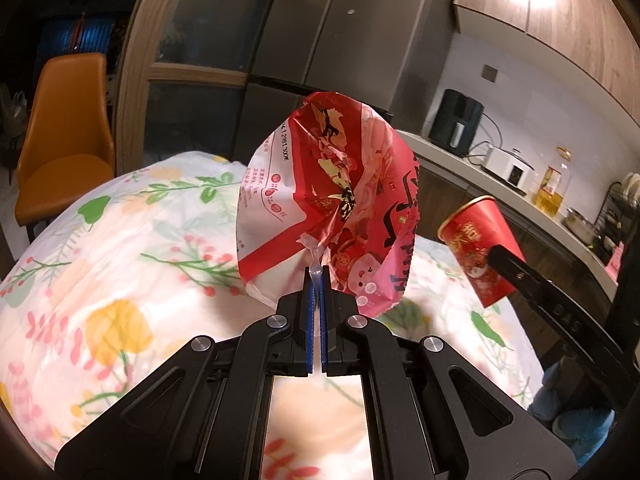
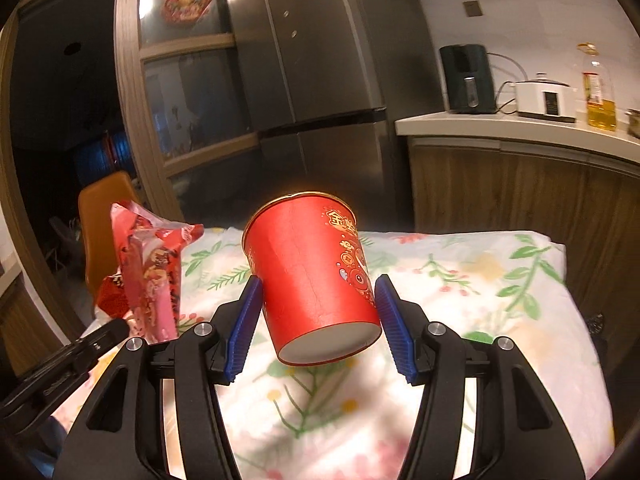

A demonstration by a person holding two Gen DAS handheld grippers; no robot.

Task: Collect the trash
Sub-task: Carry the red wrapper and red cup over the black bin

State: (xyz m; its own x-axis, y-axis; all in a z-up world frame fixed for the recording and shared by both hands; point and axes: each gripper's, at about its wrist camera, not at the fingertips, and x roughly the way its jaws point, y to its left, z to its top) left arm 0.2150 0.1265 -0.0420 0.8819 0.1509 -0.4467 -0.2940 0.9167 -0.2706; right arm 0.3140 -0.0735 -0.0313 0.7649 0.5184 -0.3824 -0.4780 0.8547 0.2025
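Note:
My left gripper (image 1: 319, 276) is shut on the clear sealed edge of a crumpled red and white snack wrapper (image 1: 328, 208) and holds it up above the table. The wrapper also shows at the left of the right wrist view (image 2: 148, 272). My right gripper (image 2: 318, 300) is shut on a red paper cup (image 2: 312, 276) with gold print, held tilted in the air with its base toward the camera. The cup also shows at the right of the left wrist view (image 1: 478, 248).
A table with a floral cloth (image 2: 460, 288) lies below both grippers. An orange chair (image 1: 64, 136) stands at the far left. A fridge (image 2: 320, 60) is behind. A counter (image 2: 520, 124) at the right holds an air fryer (image 2: 468, 78), a white cooker (image 2: 546, 98) and an oil bottle (image 2: 600, 88).

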